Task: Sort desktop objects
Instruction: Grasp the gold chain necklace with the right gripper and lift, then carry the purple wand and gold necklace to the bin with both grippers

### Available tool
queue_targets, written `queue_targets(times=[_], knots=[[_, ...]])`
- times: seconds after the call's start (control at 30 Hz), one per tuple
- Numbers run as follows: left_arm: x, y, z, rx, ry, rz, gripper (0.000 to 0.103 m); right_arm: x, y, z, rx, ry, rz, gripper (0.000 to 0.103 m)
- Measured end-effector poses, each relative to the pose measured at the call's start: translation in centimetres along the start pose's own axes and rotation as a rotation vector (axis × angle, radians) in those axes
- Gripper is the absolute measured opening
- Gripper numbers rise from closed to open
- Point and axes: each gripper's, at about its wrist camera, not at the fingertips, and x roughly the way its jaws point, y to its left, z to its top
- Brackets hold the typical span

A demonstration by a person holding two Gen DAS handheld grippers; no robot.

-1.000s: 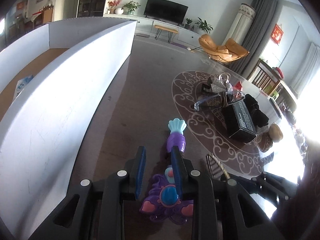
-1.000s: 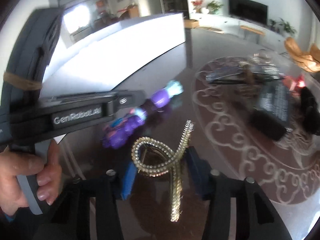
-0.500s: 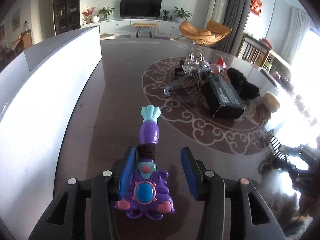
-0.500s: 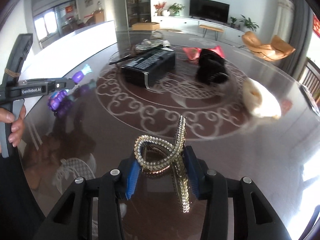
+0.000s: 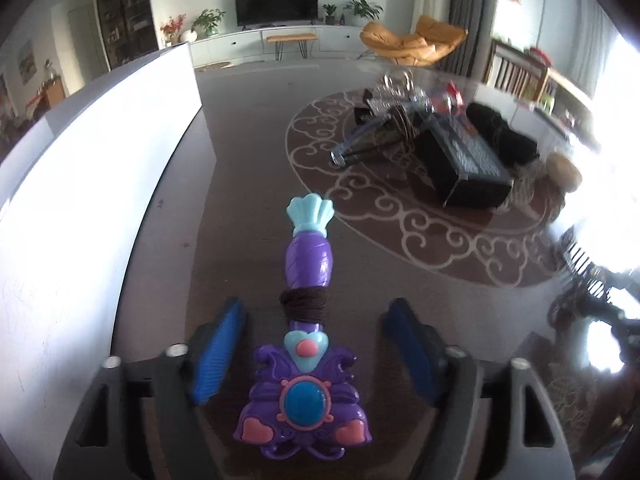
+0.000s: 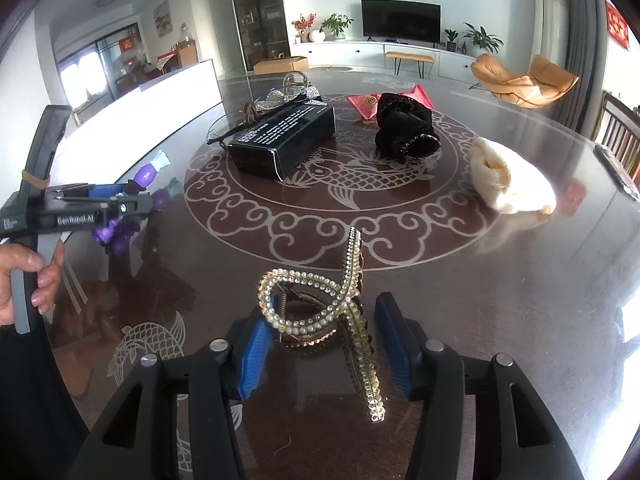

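A purple toy wand with a turquoise tip lies on the glass table between the fingers of my left gripper. Its jaws are opening and both blue pads stand clear of the wand. In the right wrist view the same wand shows beyond the left gripper, held by a hand. A rhinestone hair clip rests on the table between the fingers of my right gripper. These jaws are opening too: the right pad is off the clip, and the left pad is close beside its loop.
A tall white box wall runs along the left. On the table's round pattern lie a black carton, clear glasses, a black fabric piece, a red packet and a cream knitted item.
The left jaws went from shut on the wand to wide apart, leaving it on the table. The right hand swung right across the table with the clip, and its jaws widened.
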Motion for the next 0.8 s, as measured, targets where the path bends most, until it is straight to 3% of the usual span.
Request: queue_targets(times=[0.03, 0.07, 0.2, 0.37, 0.47, 0.5, 0.53, 0.57, 0.6, 0.7, 0.8], knots=[[0.1, 0.0, -0.1, -0.006, 0.005, 0.005, 0.100, 0.0, 0.1, 0.0, -0.002, 0.001, 0.001, 0.058], [0.4, 0.2, -0.2, -0.024, 0.016, -0.006, 0.103, 0.0, 0.1, 0.0, -0.003, 0.003, 0.000, 0.062], [0.5, 0.3, -0.6, -0.044, 0.017, 0.003, 0.103, 0.2, 0.1, 0.2, 0.000, 0.014, -0.005, 0.071], [0.1, 0.0, -1.4, -0.101, 0.023, 0.048, 0.103, 0.3, -0.4, 0.5, 0.026, 0.046, 0.006, 0.073], [0.1, 0.0, -1.6, -0.099, 0.027, 0.041, 0.103, 0.6, -0.3, 0.8, 0.022, 0.054, 0.008, 0.072], [0.2, 0.0, -1.6, -0.091, 0.026, 0.037, 0.102, 0.6, -0.3, 0.9, 0.019, 0.053, 0.011, 0.062], [-0.1, -0.1, -1.5, -0.080, 0.012, 0.028, 0.075, 0.6, -0.3, 0.9, 0.016, 0.048, 0.018, 0.050], [-0.6, -0.3, -1.4, -0.067, -0.011, 0.020, 0.054, 0.5, -0.3, 1.0, 0.010, 0.046, 0.028, 0.044], [-0.8, -0.2, -1.3, -0.064, -0.004, -0.001, 0.043, 0.6, -0.2, 1.1, 0.010, 0.052, 0.026, 0.044], [-1.8, 0.5, -1.6, -0.110, -0.014, -0.079, 0.043, -0.1, -0.6, 1.2, 0.030, 0.055, 0.024, 0.043], [-4.2, 1.2, -1.8, -0.160, -0.080, -0.129, 0.043, -2.0, -1.1, 1.3, 0.047, 0.027, 0.028, 0.043]])
